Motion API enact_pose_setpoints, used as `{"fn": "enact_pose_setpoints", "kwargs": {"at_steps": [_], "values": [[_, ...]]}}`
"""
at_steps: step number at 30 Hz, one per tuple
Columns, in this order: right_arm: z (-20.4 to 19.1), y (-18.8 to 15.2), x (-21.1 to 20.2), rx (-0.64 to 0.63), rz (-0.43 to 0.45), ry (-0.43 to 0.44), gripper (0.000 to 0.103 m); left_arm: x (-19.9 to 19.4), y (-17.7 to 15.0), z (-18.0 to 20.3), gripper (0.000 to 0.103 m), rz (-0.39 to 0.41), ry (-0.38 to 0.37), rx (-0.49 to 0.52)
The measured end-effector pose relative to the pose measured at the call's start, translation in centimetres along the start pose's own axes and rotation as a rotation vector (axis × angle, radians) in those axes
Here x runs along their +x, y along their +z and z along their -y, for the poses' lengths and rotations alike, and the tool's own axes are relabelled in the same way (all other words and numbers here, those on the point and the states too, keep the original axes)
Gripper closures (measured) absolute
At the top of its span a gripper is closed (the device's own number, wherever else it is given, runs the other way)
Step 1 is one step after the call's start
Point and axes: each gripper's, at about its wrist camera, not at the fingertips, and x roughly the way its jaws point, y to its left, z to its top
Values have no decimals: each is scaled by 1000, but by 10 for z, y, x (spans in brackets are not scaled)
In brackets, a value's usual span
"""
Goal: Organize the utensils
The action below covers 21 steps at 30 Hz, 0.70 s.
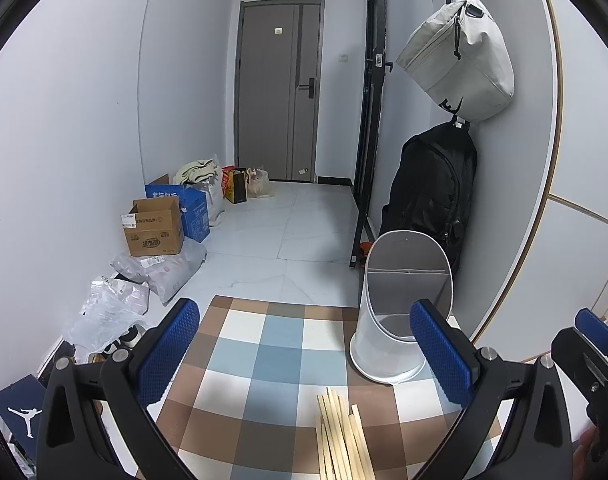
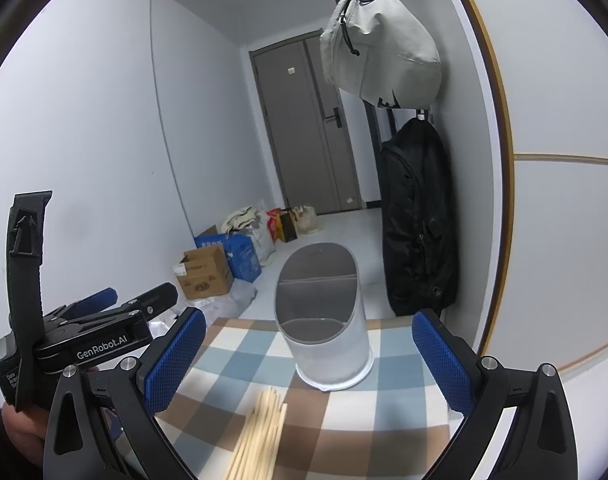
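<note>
A bundle of pale wooden chopsticks (image 1: 342,436) (image 2: 259,436) lies on a checked blue, brown and white cloth (image 1: 271,356) (image 2: 344,404). Behind it stands a white oval utensil holder (image 1: 400,312) (image 2: 324,320) with grey divided compartments, upright and holding nothing visible. My left gripper (image 1: 304,356) hovers open above the cloth, with the chopsticks low between its blue pads. My right gripper (image 2: 310,360) is open too, facing the holder, with the chopsticks just below. The left gripper's body (image 2: 103,328) shows at the left of the right wrist view.
A black backpack (image 1: 432,192) (image 2: 418,220) and a grey bag (image 1: 460,56) (image 2: 380,44) hang on the wall right of the holder. Cardboard boxes (image 1: 155,224) (image 2: 205,272) and plastic bags (image 1: 115,308) crowd the floor at left. A grey door (image 1: 279,92) closes the corridor.
</note>
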Motion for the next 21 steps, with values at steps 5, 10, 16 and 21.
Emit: {"fn": "enact_pose_setpoints", "kwargs": {"at_steps": [5,10,16,21], "values": [[0,0,0,6,-6,1,0,-1,1,-2,1,2,-5,-3],[0,1,1,6,-9,9,0,0,2,-3,1,-5,-15,-8],[-3,-1,6,12,-41,83,0,-1,4,-9,1,-3,-22,-1],[-14,-9,22,-34,-122,113,0,8,8,-35,1,-54,-26,-53]]}}
